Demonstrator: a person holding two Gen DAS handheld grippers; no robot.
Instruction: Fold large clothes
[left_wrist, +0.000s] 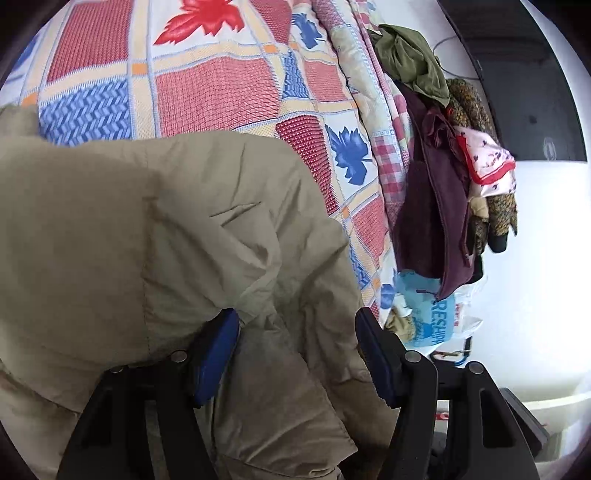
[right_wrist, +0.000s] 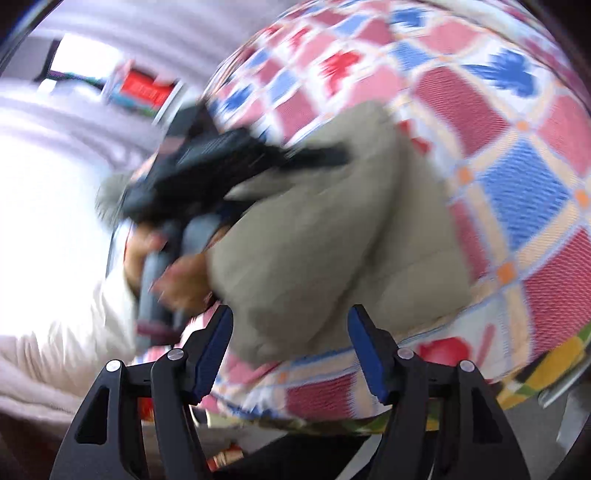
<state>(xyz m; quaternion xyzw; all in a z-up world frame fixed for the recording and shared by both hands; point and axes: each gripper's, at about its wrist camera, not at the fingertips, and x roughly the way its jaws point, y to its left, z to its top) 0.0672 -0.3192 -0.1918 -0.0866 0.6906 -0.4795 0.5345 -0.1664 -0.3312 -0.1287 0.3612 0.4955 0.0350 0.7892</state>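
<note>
Khaki jacket (left_wrist: 155, 236) lies bunched on the patchwork bedspread (left_wrist: 207, 92), a padded, creased mass that fills the lower left of my left wrist view. My left gripper (left_wrist: 297, 354) has its blue-padded jaws spread wide, and a fold of the jacket runs down between them; the fabric drapes over the left pad, but nothing is pinched. Off to the right of that view, a pile of other clothes (left_wrist: 439, 206) hangs at the bed's edge: an olive piece on top, a maroon garment below it, a pink printed cloth beside. A light blue bag (left_wrist: 428, 314) with lettering sits under the pile.

My right wrist view is heavily blurred. My right gripper (right_wrist: 290, 350) is also spread, jaws well apart, with the jacket's lower edge (right_wrist: 295, 295) just ahead of the gap and not clasped. Further on I see the left gripper as a dark shape (right_wrist: 207, 177) pushed against the jacket, and the person's hand (right_wrist: 173, 273) on its handle. Bedspread squares in red, blue and white curve away behind
</note>
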